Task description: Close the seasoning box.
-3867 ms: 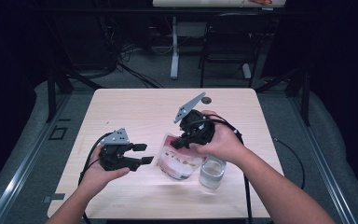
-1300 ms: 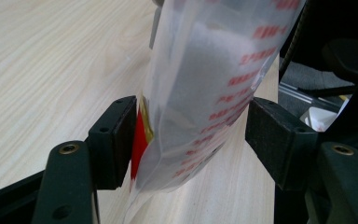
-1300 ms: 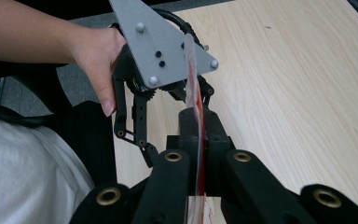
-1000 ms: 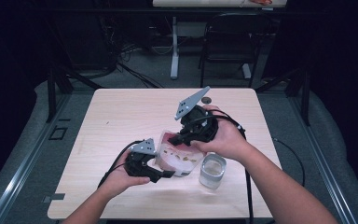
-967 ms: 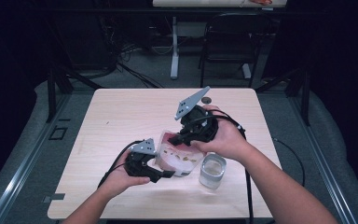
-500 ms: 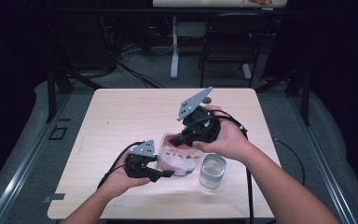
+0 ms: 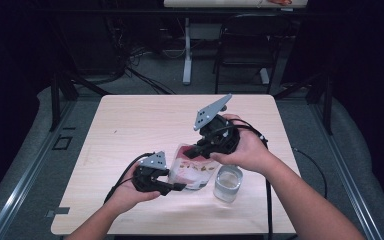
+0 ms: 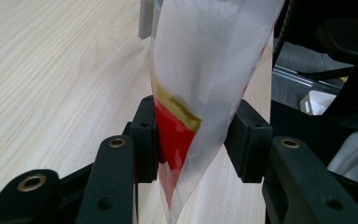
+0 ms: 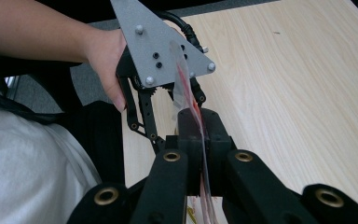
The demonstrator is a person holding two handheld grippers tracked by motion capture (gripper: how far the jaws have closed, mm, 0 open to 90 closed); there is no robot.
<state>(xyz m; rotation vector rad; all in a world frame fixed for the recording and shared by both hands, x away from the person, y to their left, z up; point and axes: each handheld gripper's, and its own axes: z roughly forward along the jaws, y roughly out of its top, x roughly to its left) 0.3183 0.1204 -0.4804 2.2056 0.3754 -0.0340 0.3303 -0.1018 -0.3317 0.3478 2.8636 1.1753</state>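
Over the near half of the wooden table (image 7: pixel 130 125), a clear plastic pouch (image 7: pixel 192 172) with red print hangs between the two grippers, held up off the tabletop. The right gripper (image 7: pixel 200 150) has it by the upper edge: in the right gripper view the two black jaws stand pressed together with the thin film (image 9: pixel 200 154) pinched flat between them, so that the pouch runs edge-on away from the camera. The right hand (image 7: pixel 247 150) carries that gripper above and behind the pouch, with its grey three-cornered plate tilted up toward the far side of the table.

The left gripper (image 7: pixel 177 186) comes at the pouch from the person's left, low down near its bottom corner. Its jaws have just been closing, with the pouch between them. In the left gripper view the bag (image 8: pixel 205 84) hangs down into the gap between the two pads; the pad (image 8: pixel 144 135) on the left of that view lies against the red part of the pouch, and the other pad (image 8: pixel 247 135) meets the clear film on the far side, so that the jaws look clamped on the lower corner, though the bag still bulges loosely above them. The left hand (image 7: pixel 130 195) holds that gripper just above the tabletop.

Just beside the pouch, on the person's right, a clear glass (image 7: pixel 228 182) stands upright on the table, below the right hand.
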